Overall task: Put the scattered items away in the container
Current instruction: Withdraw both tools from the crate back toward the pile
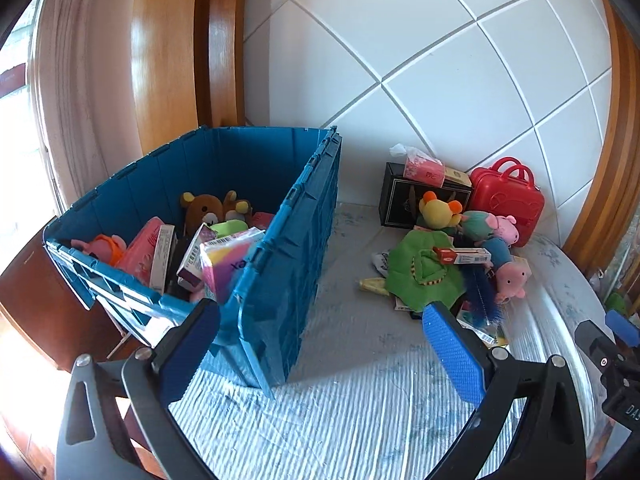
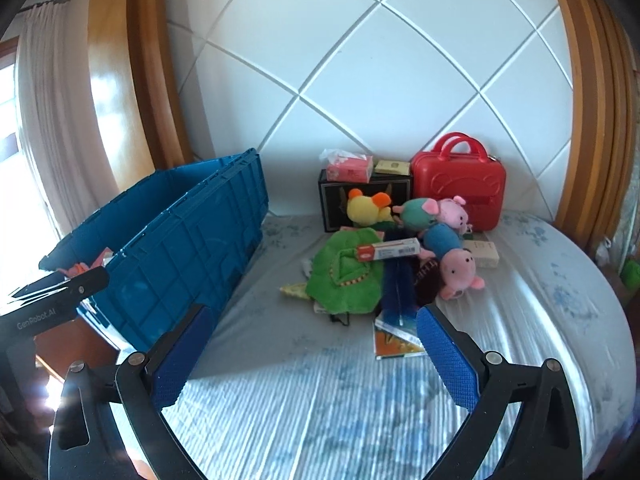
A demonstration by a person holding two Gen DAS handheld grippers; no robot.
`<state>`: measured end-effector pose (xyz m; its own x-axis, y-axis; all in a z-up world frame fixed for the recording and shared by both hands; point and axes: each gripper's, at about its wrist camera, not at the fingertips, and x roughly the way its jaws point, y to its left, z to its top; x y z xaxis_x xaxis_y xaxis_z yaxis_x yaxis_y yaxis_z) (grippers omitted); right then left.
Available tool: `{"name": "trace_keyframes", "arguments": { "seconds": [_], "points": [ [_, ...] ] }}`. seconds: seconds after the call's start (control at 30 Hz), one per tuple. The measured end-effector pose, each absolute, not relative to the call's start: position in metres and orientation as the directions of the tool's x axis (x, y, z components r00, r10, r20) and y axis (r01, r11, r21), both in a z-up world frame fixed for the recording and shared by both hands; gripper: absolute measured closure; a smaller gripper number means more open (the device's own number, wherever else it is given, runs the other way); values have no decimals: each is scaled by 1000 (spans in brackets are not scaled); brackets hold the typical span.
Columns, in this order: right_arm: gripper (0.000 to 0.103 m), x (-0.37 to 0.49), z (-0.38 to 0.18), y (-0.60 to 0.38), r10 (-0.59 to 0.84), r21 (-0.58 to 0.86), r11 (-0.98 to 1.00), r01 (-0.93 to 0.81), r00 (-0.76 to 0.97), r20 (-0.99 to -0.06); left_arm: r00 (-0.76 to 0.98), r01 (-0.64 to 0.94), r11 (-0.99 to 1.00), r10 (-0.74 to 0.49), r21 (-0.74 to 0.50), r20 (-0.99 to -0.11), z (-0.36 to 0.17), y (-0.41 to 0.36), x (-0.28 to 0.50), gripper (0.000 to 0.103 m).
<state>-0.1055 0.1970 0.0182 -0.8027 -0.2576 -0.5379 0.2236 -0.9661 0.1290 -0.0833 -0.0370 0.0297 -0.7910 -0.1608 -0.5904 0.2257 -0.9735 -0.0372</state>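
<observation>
Outside the blue crate (image 2: 188, 236), quantity one: red carry case (image 2: 460, 184), black box (image 2: 360, 200), pink tissue pack (image 2: 347, 168), yellow duck plush (image 2: 366, 210), green plush (image 2: 344, 272), toothpaste box (image 2: 388, 250). Pig plushes (image 2: 448, 210): three.

A striped bedsheet (image 2: 320, 408) meets a white quilted headboard (image 2: 380, 80), with curtains (image 2: 48, 120) at the left.

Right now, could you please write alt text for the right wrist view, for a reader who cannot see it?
An open, empty right hand-held gripper hovers over a bed, facing a pile of plush toys, boxes and a red case against the white headboard. A blue crate stands to the left.
</observation>
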Motion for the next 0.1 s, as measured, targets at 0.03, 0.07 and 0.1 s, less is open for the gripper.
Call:
{"name": "trace_keyframes", "arguments": {
  "seconds": [0.03, 0.07, 0.1],
  "points": [
    [0, -105, 17, 202, -267, 127, -963, 236, -798, -541, -789, 240, -970, -174, -35, -589, 30, -30, -80, 0],
    [0, -105, 16, 206, -274, 123, -961, 248, -793, -545, -787, 256, -966, -189, -33, -587, 30, -24, -76, 0],
    [0, -106, 14, 209, -278, 121, -960, 254, -788, -550, -783, 269, -963, -200, -30, -588, 30, -19, -73, 0]
  ]
}}
